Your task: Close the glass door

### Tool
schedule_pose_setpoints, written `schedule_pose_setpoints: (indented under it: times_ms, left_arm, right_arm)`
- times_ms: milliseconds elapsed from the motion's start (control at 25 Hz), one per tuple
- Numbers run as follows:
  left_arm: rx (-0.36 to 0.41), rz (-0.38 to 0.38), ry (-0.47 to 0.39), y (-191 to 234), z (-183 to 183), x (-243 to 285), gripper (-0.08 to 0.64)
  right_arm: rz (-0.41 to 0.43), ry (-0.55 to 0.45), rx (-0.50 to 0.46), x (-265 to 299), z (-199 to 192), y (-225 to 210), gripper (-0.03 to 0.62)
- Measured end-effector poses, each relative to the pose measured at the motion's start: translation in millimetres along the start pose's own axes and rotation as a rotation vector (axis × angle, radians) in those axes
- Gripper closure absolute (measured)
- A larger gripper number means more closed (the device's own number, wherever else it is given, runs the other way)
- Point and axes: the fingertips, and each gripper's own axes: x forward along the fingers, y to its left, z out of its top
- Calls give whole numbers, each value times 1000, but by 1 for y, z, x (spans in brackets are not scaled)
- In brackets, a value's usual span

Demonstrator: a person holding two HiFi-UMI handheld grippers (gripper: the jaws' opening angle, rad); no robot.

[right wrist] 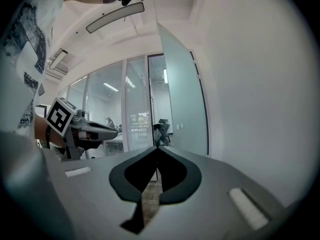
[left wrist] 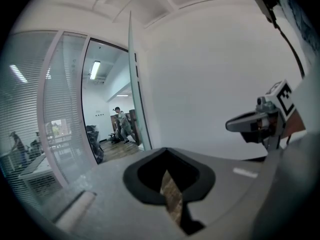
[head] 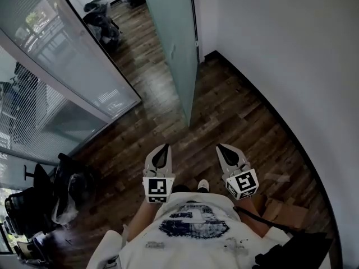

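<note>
The person is standing on the wooden floor (head: 224, 111), holding both grippers out in front of the chest, side by side and a little apart. The left gripper (head: 164, 147) is keeping its jaws pressed together tip to tip with nothing between them (in its own view only a sliver of floorboard is showing through the slit). The right gripper (head: 220, 146) is holding its jaws together in the same way, also empty.

The glass door (head: 174, 38), a frosted pane, is standing open ahead of both grippers and well apart from them. It is showing nearly edge-on, just left of the white wall (head: 291, 66), and its near bottom corner is lining up roughly between the two grippers. Only floorboards are lying between the grippers and that edge.

To the left a glass partition (head: 56, 77) with blinds behind it is running away toward the doorway. Past the door a dark chair (head: 101, 18) piled with bags is sitting in the passage. Nearer, at the person's left, an office chair (head: 22, 206) is standing by the partition, and a piece of cardboard (head: 280, 210) is lying on the floor at the right near the wall. Far off through the doorway another person (left wrist: 120, 121) is standing.
</note>
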Motion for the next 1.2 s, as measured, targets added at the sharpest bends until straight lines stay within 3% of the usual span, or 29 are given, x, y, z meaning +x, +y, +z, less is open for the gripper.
schedule_pose_setpoints:
  times_ms: [560, 1200]
  left_arm:
    - [-50, 71, 16, 19, -11, 26, 558]
    - [-73, 85, 47, 91, -5, 119, 558]
  right_arm:
    - [78, 45, -16, 37, -2, -21, 588]
    - [98, 76, -24, 149, 12, -66, 588]
